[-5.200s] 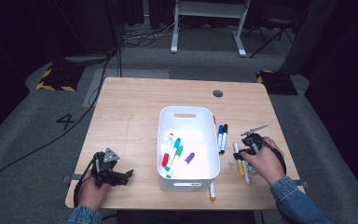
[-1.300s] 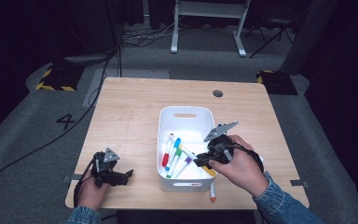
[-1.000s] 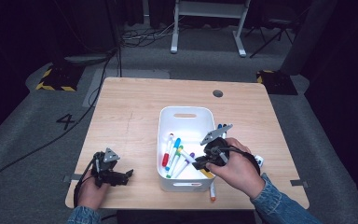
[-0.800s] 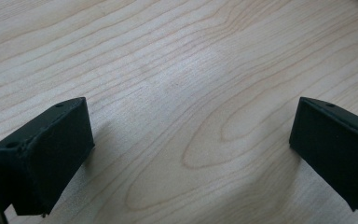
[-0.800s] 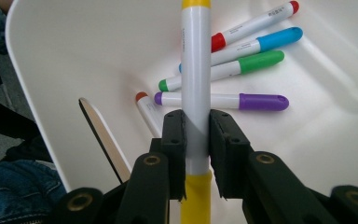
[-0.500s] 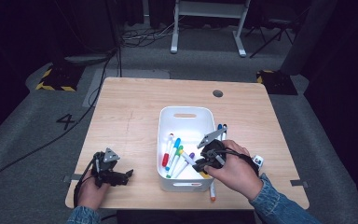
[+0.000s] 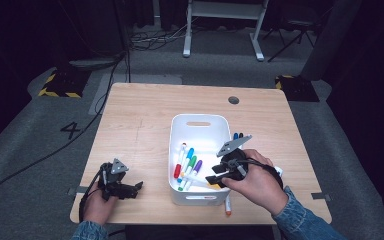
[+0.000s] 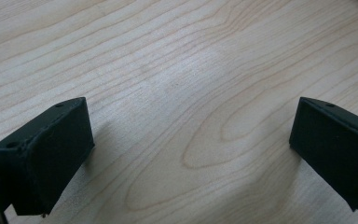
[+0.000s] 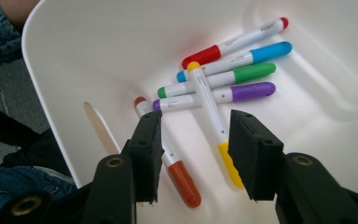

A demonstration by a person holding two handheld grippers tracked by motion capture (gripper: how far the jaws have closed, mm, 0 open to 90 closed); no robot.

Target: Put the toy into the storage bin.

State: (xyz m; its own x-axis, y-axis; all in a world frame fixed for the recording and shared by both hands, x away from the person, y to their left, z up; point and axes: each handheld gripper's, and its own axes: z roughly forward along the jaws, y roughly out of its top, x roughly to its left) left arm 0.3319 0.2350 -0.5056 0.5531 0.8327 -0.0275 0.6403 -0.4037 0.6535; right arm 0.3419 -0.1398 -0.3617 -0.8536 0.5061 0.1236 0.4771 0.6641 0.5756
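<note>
Six markers (image 9: pixel 214 84) lie in one white bin (image 9: pixel 74 56).

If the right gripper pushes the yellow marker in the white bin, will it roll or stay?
The yellow marker looks round and smooth, so it would probably roll. It rests across the purple marker and green marker, so it may pivot first. It seems stiff and light.

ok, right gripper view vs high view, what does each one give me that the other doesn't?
Right gripper view: the right gripper with jaws just opened and nothing pressed between them, and a brown-capped marker under them.
High view: the left gripper resting on the table, two blue markers right of the bin, and one more marker at its front.
Both: the white bin holding the yellow marker and the red, blue, green and purple ones.
</note>
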